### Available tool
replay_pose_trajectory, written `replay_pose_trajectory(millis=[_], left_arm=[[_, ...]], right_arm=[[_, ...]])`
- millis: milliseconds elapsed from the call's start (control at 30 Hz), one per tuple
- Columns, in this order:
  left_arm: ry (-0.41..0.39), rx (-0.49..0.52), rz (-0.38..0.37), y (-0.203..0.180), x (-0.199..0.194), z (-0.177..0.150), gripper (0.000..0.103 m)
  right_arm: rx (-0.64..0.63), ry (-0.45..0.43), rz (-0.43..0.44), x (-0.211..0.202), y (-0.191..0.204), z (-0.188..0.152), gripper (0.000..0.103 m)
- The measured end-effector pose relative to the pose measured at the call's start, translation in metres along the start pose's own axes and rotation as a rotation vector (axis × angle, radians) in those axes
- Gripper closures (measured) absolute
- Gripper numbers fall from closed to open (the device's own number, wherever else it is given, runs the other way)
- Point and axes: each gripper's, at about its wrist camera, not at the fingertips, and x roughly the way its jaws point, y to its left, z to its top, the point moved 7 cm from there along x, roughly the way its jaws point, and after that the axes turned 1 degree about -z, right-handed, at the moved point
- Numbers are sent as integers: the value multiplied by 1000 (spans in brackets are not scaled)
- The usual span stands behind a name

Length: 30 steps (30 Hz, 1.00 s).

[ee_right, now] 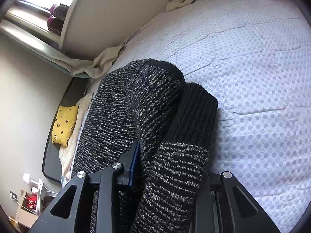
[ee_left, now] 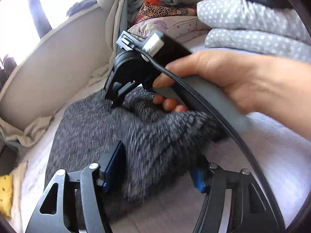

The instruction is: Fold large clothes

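A black-and-grey marled knit sweater (ee_left: 93, 128) lies on the bed. In the left wrist view my left gripper (ee_left: 155, 167) has its blue-padded fingers (ee_left: 113, 163) closed on a thick fold of the sweater, lifted off the bed. The right gripper (ee_left: 114, 99), held by a hand (ee_left: 233, 77), pinches the sweater farther away. In the right wrist view my right gripper (ee_right: 171, 167) is shut on a bunched part of the sweater (ee_right: 136, 101) with a black ribbed cuff (ee_right: 196, 108); only its left finger (ee_right: 134, 163) shows.
The bed has a white quilt with lilac dots (ee_right: 252, 77). Folded grey polka-dot bedding (ee_left: 252, 25) and a pile of clothes (ee_left: 159, 5) sit at the far end. A beige wall and window (ee_left: 58, 62) run along the left. A yellow cushion (ee_right: 64, 122) lies at the bed's left edge.
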Motion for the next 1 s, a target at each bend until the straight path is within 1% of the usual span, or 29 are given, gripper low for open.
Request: replay_pose_trajectory(millis=[100, 167, 267, 300, 333, 400, 433, 467, 500, 533, 600, 667, 700, 767, 833, 867, 933, 1000], left_arm=[[7, -10, -42, 0, -29, -19, 31], [21, -15, -49, 3, -43, -35, 30], [67, -74, -79, 25, -64, -57, 30], [84, -103, -86, 37, -70, -65, 30], [93, -123, -86, 46, -75, -72, 30], [109, -167, -70, 71, -89, -87, 30], [109, -188, -61, 85, -97, -93, 30], [109, -201, -55, 92, -100, -96, 30], [105, -218, -39, 106, -106, -99, 30], [98, -231, -16, 120, -112, -102, 29], [90, -249, 21, 140, -115, -101, 28], [79, -288, 33, 160, -117, -99, 28], [75, -312, 31, 168, -117, -98, 26], [70, -369, 26, 183, -113, -93, 25], [72, -425, 4, 195, -102, -87, 25], [75, -435, -4, 198, -97, -85, 25], [97, -462, -14, 202, -78, -82, 25], [114, -477, -29, 202, -65, -82, 25]], right_arm=[[-4, -11, 6, -1, -6, -1, 75], [-1, -12, -3, -3, -6, -1, 73], [2, -8, -27, -9, -7, -5, 66], [2, -13, -44, -12, -7, -5, 61], [-2, -18, -68, -16, -7, -6, 58], [1, -17, -95, -24, -10, -7, 56], [9, -21, -111, -28, -11, -8, 52], [16, -28, -142, -33, -14, -8, 46], [20, -46, -212, -42, -19, -8, 40], [17, -68, -274, -52, -23, -7, 39], [23, -104, -342, -73, -27, -6, 40], [25, -159, -382, -101, -21, -6, 40], [14, -175, -394, -110, -16, -7, 42], [-54, -212, -437, -134, 8, -13, 46], [-107, -223, -471, -146, 30, -23, 51], [-134, -221, -483, -149, 42, -32, 53], [-161, -210, -488, -146, 64, -47, 62], [-176, -183, -471, -133, 81, -67, 67]])
